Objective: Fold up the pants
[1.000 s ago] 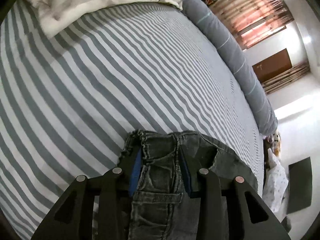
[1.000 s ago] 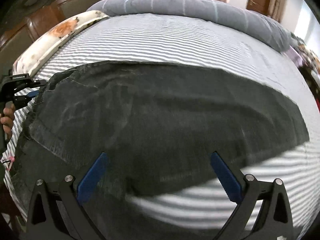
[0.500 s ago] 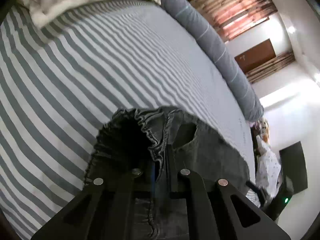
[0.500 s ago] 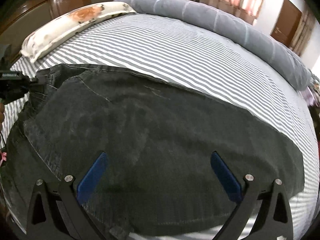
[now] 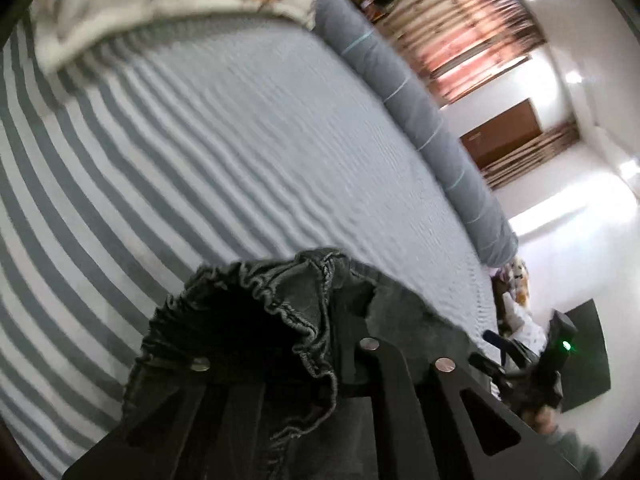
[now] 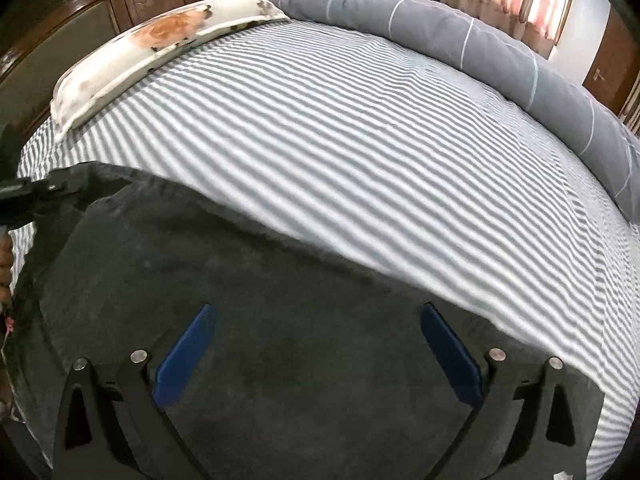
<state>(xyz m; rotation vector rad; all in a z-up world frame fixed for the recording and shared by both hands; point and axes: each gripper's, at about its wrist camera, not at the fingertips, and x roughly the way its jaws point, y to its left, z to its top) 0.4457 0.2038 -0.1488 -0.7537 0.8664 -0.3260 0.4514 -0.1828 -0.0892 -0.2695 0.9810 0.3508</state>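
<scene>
Dark grey denim pants (image 6: 304,320) lie spread across the near side of a striped bed. My left gripper (image 5: 320,344) is shut on the gathered elastic waistband of the pants (image 5: 296,292), which bunches over its fingers and hides the pads. It also shows at the left edge of the right wrist view (image 6: 28,196), holding the waist end. My right gripper (image 6: 316,344) is open wide, its blue pads (image 6: 184,352) hovering over the pant leg with nothing between them. The right gripper shows in the left wrist view (image 5: 532,356), far right.
The grey-and-white striped sheet (image 6: 360,140) covers the bed. A floral pillow (image 6: 160,40) lies at the far left by a wooden headboard (image 6: 100,8). A long grey bolster (image 6: 480,52) runs along the far edge. Curtains and a brown door stand beyond.
My left gripper has closed on the waistband and lifted it, so the cloth bunches up. My right gripper has drawn back toward the near edge of the pants, staying open.
</scene>
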